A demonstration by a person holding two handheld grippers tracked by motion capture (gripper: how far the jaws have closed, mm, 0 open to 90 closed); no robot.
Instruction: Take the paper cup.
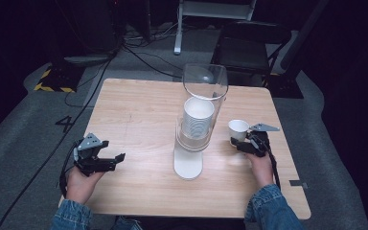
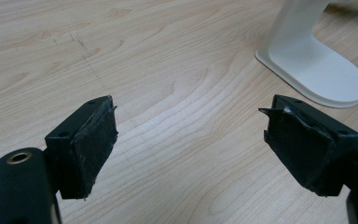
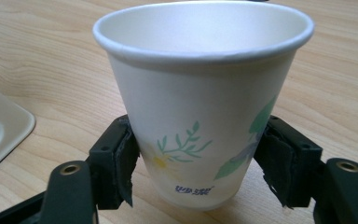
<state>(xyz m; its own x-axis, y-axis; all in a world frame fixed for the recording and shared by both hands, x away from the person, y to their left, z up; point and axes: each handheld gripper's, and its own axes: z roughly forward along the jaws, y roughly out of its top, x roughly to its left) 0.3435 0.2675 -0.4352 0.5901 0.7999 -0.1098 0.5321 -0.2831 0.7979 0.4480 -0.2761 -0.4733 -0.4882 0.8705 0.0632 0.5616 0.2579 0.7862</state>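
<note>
Right gripper (image 3: 196,172) clamps the white flower-printed paper cup (image 3: 200,98) right of the clear cup dispenser (image 1: 197,125); squeezing could crumple it, seemingly. Left gripper (image 2: 191,140) gapes empty.

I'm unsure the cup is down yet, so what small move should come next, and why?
Probably ease the right gripper open: its pads clasp the upright white flower-printed paper cup, whose base seems to rest on the light wooden table.

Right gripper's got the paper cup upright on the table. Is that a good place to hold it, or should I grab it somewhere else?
Keep it there. The right gripper comes in level from the side, pads on opposite sides of the paper cup low on its wall. The cup tapers toward the base, so a light squeeze there is less likely to crush it than at the wide open rim. Avoid pinching the rim edge.
</note>
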